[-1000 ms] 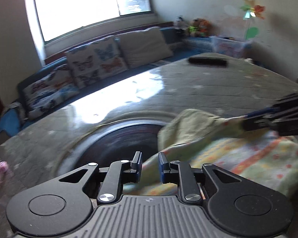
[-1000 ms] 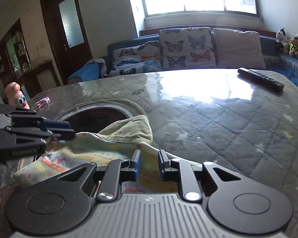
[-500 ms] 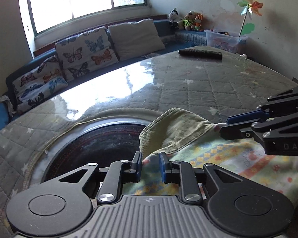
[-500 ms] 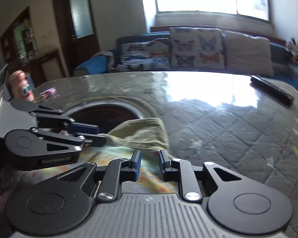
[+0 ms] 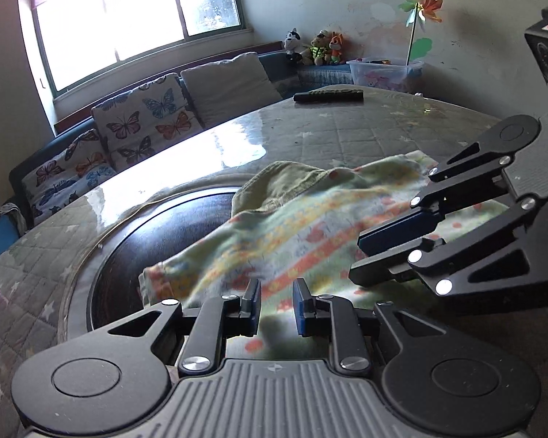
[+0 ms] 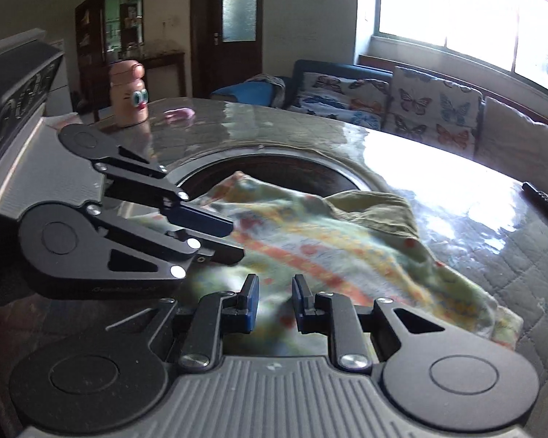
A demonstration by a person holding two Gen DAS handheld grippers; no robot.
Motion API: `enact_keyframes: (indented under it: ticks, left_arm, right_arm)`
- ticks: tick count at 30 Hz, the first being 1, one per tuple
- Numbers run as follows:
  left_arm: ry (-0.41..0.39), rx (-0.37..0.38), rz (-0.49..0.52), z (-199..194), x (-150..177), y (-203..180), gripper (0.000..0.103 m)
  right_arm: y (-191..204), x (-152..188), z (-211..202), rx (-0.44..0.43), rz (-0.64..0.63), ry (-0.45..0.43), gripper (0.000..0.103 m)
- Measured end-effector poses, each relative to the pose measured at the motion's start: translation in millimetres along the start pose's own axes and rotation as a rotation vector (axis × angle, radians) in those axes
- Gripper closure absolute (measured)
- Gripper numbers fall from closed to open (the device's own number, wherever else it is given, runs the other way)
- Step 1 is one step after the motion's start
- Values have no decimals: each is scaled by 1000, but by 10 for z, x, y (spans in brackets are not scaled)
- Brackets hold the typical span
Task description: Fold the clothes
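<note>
A small patterned garment (image 5: 296,233) with orange, yellow and green print and a plain olive-green part (image 5: 285,182) lies on the round table, partly over its dark round centre. It also shows in the right wrist view (image 6: 332,252). My left gripper (image 5: 276,306) hovers just above its near edge, fingers slightly apart with nothing between them. My right gripper (image 6: 275,303) is likewise slightly open and empty over the cloth. Each gripper appears in the other's view, the right one (image 5: 361,259) and the left one (image 6: 237,241), close together over the garment.
The table (image 5: 365,135) has a quilted cover under glass and a dark round inset (image 5: 135,255). A black remote (image 5: 328,95) lies at the far side. A pink bottle (image 6: 128,95) and a small pink object (image 6: 179,114) stand on the far left. A sofa (image 5: 142,124) runs under the window.
Both grippers have swung toward each other and now sit side by side over the garment. More of the patterned cloth lies spread flat; the fingers look a little wider apart.
</note>
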State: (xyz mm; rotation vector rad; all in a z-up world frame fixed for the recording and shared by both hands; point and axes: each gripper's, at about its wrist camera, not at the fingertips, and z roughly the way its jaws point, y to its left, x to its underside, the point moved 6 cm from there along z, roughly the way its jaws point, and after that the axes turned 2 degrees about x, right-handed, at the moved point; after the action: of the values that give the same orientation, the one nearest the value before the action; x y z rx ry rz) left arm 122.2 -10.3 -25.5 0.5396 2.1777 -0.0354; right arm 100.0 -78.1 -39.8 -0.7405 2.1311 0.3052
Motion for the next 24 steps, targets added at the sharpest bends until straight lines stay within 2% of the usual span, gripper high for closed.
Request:
enact_keyframes:
  ticks: [5, 15, 21, 24]
  left_arm:
    - [-15, 6, -35, -69, 67, -32, 83]
    - [-26, 10, -82, -151, 124, -83, 85]
    - [-24, 26, -113, -205, 173, -125, 85]
    - [-23, 29, -100, -236, 202, -178, 85]
  right_arm:
    - [187, 121, -99, 6, -42, -21, 84]
    - [-117, 247, -312, 31, 92, -30, 84]
    - [-348, 457, -492, 98, 157, -23, 85]
    - [-493, 589, -595, 170, 178, -8, 85]
